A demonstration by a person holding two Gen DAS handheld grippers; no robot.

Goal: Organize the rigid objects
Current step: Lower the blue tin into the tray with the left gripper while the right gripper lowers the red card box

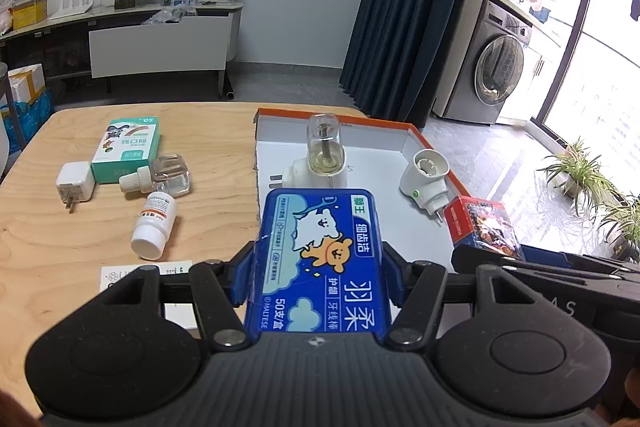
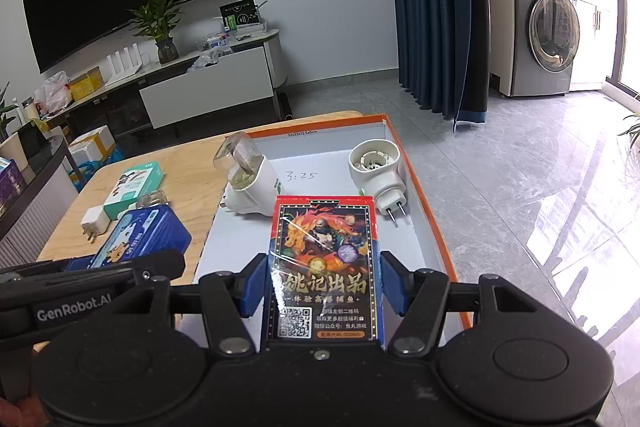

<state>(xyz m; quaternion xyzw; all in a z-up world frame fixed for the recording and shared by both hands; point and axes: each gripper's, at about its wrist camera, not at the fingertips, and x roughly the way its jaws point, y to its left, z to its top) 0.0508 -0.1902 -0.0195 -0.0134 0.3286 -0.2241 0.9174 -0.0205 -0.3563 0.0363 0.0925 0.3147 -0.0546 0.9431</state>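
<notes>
Fingers of the left gripper are clamped on a blue floss-pick tin, which fills the lower centre of the left wrist view above the near edge of the orange-rimmed tray. The right gripper likewise grips a red card box on both sides, held over the tray's near end. Two white plug-in vaporizers already sit inside, one with a clear bottle and one without. Both items look mid-carry, in the placing step. Next, each should be lowered onto bare tray floor in front of the vaporizers and released without knocking them. At left on the wooden surface a green box, a white charger, a clear refill bottle and a white pill bottle await sorting.
</notes>
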